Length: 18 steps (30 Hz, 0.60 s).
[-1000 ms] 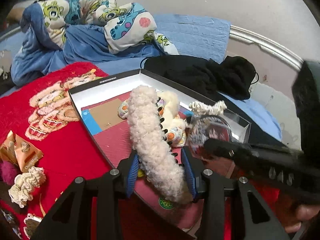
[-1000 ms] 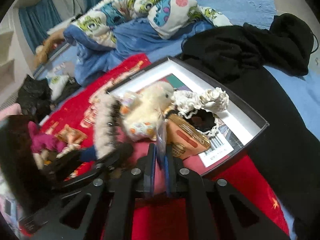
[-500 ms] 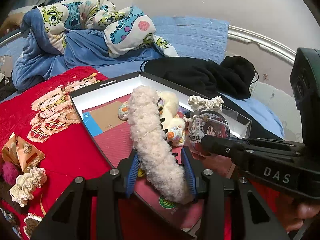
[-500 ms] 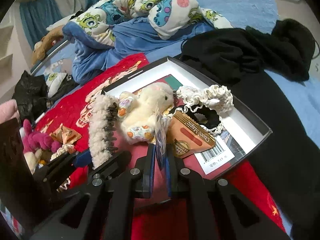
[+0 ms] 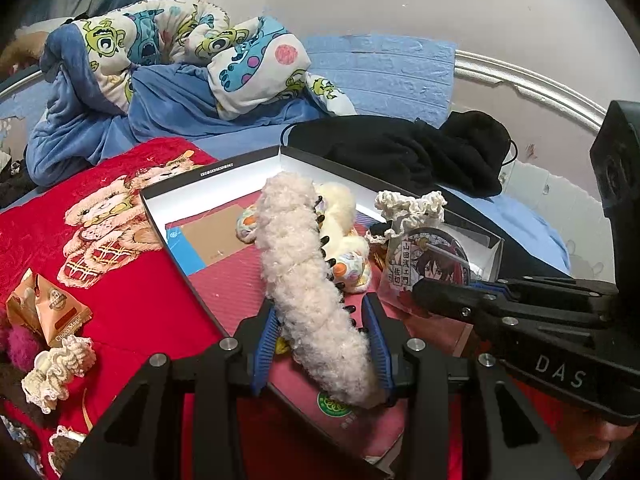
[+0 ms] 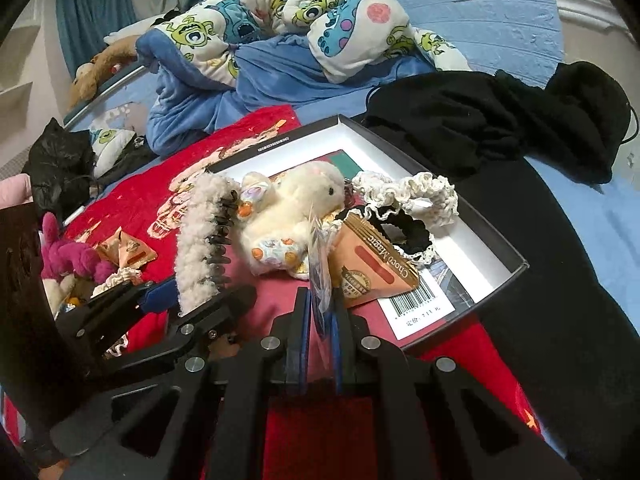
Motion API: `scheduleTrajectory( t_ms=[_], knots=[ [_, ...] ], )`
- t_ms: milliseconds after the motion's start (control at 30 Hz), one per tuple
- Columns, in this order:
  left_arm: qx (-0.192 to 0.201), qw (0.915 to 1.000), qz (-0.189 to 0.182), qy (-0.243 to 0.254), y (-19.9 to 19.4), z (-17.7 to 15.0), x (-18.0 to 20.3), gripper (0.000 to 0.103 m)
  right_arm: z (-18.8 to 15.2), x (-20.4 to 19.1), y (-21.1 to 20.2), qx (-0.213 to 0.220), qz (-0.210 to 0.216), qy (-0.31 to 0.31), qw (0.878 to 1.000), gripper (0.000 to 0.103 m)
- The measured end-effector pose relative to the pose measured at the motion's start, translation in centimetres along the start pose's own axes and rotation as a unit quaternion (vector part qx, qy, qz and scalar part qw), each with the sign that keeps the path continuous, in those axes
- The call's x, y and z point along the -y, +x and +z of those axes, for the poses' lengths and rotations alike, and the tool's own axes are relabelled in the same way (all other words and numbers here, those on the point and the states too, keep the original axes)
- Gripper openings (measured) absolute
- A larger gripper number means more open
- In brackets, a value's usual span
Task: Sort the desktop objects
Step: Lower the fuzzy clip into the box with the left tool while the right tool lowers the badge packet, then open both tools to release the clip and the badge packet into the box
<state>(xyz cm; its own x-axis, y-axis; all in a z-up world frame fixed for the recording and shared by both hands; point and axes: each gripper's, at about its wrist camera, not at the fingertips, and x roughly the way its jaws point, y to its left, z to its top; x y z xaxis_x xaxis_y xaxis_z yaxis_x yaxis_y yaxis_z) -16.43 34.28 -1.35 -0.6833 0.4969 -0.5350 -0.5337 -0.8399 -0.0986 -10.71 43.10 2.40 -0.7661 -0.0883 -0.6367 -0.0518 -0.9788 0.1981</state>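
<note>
A black-rimmed shallow box (image 5: 208, 196) lies on a red blanket. My left gripper (image 5: 320, 320) is shut on a fluffy white hair claw clip (image 5: 308, 280), held over the box's near part and also seen in the right wrist view (image 6: 200, 240). My right gripper (image 6: 320, 312) is shut on a round anime badge in a clear sleeve (image 5: 434, 260), which shows edge-on (image 6: 320, 280) between its pads. In the box lie a white plush bunny (image 6: 296, 208), a cream scrunchie (image 6: 412, 196), a black scrunchie (image 6: 400, 236) and a Choco Magic packet (image 6: 372, 264).
On the red blanket left of the box lie another packet (image 5: 52, 312), a cream scrunchie (image 5: 56, 364) and a pink plush (image 6: 68, 256). Black clothes (image 5: 420, 152) lie behind the box. A rumpled blue cartoon duvet (image 5: 180, 72) fills the back.
The right gripper has rolled a little with the badge, which now faces the left camera more plainly. The left gripper keeps the hair clip in the same place.
</note>
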Motion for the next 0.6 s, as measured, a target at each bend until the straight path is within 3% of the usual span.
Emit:
scheduleTrajectory(
  t_ms=[233, 300, 333, 367, 400, 433, 467, 500, 567, 600],
  knots=[
    [-0.001, 0.9999, 0.005, 0.009, 0.0, 0.0, 0.5, 0.043, -0.1, 0.1, -0.1, 0.005, 0.000, 0.001, 1.000, 0.013],
    [-0.003, 0.9999, 0.002, 0.014, 0.0, 0.0, 0.6, 0.051, 0.0, 0.2, -0.4, 0.012, 0.000, 0.006, 1.000, 0.016],
    [-0.004, 0.9998, -0.008, 0.017, 0.0, 0.0, 0.7, 0.060, 0.0, 0.3, -0.6, 0.017, 0.001, 0.009, 1.000, 0.022],
    [-0.004, 0.9996, -0.019, 0.021, -0.1, 0.0, 0.8, 0.066, 0.1, 0.4, -0.9, 0.023, 0.006, 0.013, 1.000, 0.037],
    [-0.002, 0.9994, -0.021, 0.026, -0.2, 0.0, 1.0, 0.080, 0.1, 0.5, -1.1, 0.030, 0.012, 0.017, 0.999, 0.048],
    [0.002, 0.9993, -0.021, 0.032, -0.4, -0.1, 1.2, 0.099, 0.1, 0.6, -1.5, 0.036, 0.016, 0.020, 0.999, 0.051],
    [0.009, 0.9990, -0.019, 0.039, -0.7, -0.1, 1.5, 0.103, 0.1, 0.6, -1.8, 0.043, 0.018, 0.025, 0.999, 0.062],
    [0.014, 0.9989, -0.019, 0.042, -0.9, -0.1, 1.6, 0.103, 0.2, 0.7, -2.1, 0.048, 0.018, 0.029, 0.998, 0.084],
    [0.023, 0.9988, -0.017, 0.041, -1.2, -0.1, 1.6, 0.103, 0.2, 0.8, -2.6, 0.059, 0.008, 0.035, 0.998, 0.101],
    [0.024, 0.9988, -0.019, 0.039, -1.3, 0.0, 1.5, 0.103, 0.2, 1.0, -3.0, 0.068, 0.004, 0.041, 0.997, 0.103]
  ],
)
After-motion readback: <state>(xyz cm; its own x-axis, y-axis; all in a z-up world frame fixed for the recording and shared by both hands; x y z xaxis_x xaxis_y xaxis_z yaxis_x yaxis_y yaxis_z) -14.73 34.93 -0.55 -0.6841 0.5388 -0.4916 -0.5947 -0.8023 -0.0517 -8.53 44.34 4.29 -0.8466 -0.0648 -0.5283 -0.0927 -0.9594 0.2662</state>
